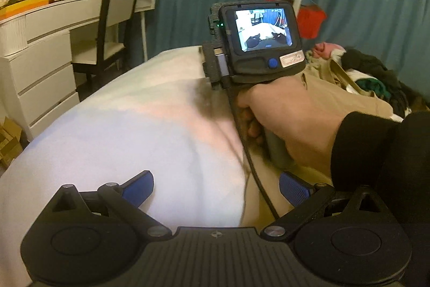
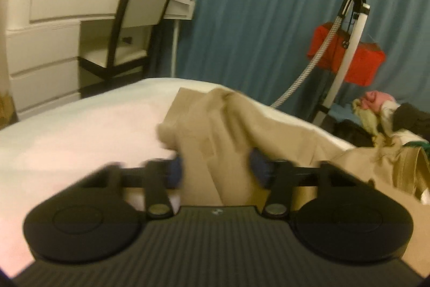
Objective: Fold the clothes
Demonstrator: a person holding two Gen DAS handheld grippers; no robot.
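The tan, soft woven-cloth garment lies rumpled on the white-sheeted bed, toward its far right edge, beside a pile of mixed clothes. It likely handles light and limp; grip at an edge or hem. The right gripper brackets a raised fold, jaws partly apart; closure is blurred, undetermined. The left gripper is spread wide, holding nothing.

Home bedroom. White-sheeted bed near; white drawer desk far left, cluttered top, with a high-backed beige-and-black chair tucked in. Floor-length teal curtains behind. Heap of mixed clothes far right on the bed (garment steamer stand beside it).
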